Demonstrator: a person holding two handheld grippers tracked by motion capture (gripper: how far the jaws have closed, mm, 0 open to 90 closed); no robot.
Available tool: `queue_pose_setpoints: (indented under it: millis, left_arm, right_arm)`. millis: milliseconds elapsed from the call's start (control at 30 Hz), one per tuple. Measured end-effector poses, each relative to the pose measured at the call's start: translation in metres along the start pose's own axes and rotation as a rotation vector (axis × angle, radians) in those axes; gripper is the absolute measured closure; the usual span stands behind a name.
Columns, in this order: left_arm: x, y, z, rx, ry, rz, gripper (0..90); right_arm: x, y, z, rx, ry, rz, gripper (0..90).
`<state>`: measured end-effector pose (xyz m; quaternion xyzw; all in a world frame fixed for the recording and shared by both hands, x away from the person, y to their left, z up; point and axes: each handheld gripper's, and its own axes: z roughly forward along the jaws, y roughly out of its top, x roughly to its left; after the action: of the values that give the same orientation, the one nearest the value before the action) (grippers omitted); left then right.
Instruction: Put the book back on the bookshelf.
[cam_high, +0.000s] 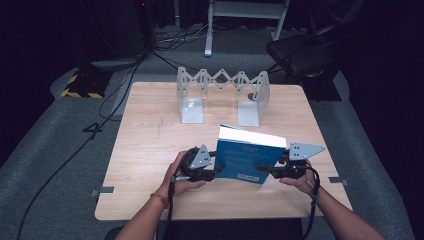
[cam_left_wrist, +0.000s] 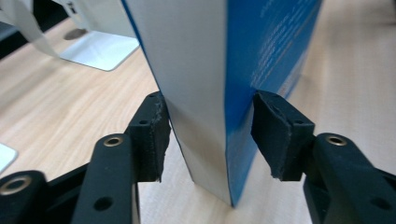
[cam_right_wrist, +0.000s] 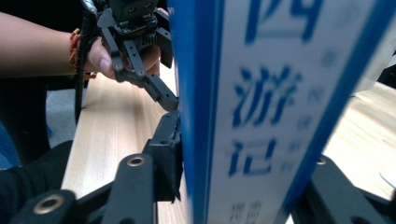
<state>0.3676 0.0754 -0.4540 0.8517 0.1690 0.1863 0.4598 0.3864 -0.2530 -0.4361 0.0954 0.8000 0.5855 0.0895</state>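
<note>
Book (cam_high: 248, 154) is standing upright on the tabletop (cam_high: 150, 145); left gripper (cam_high: 218, 170) and right gripper (cam_high: 263, 169) are clamping opposite ends, steadying it for the rack (cam_high: 222, 95).

Your book (cam_high: 247, 159) at 6 o'clock on the table has a blue cover with faint pale print and a small white label low on it, white page edges along the top, and a spine showing blue characters on a white band edged in blue. You hold it with the left gripper (cam_high: 216, 171) at 8 o'clock and the right gripper (cam_high: 264, 169) at 4 o'clock, both black with grey plates on top and brass-coloured rivets in the jaws. The table (cam_high: 150, 150) is pale wood grain, the zigzag-latticed bookend rack (cam_high: 223, 95) at 12 o'clock is matt white-grey, and the floor around is grey carpet with a yellow-and-black striped patch (cam_high: 80, 86) at 10 o'clock.
</note>
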Motion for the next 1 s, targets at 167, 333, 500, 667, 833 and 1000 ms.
queue_pose_setpoints:
  millis: [167, 333, 500, 667, 833, 1000]
  left_arm:
    - [-0.003, 0.006, 0.008, 0.023, 0.043, 0.017, 42.7]
    - [0.000, 0.014, 0.024, 0.035, 0.094, 0.035, 42.5]
    - [0.011, 0.024, 0.039, 0.035, 0.082, 0.005, 42.0]
    - [0.020, 0.028, 0.053, -0.008, 0.124, -0.021, 48.1]
    - [0.025, 0.032, 0.059, -0.052, 0.135, -0.061, 52.8]
    - [0.023, 0.029, 0.055, -0.010, 0.115, -0.045, 46.9]
  right_arm:
    - [0.006, 0.007, -0.002, 0.045, -0.030, -0.051, 61.2]
    - [0.008, 0.008, -0.006, 0.066, -0.112, -0.087, 61.6]
    - [-0.002, 0.004, -0.012, 0.052, -0.147, -0.047, 61.5]
    - [-0.012, -0.001, -0.016, 0.023, -0.211, 0.005, 60.9]
    - [-0.016, -0.001, -0.015, 0.012, -0.272, 0.027, 59.0]
    - [-0.013, 0.001, -0.014, 0.014, -0.271, 0.018, 59.3]
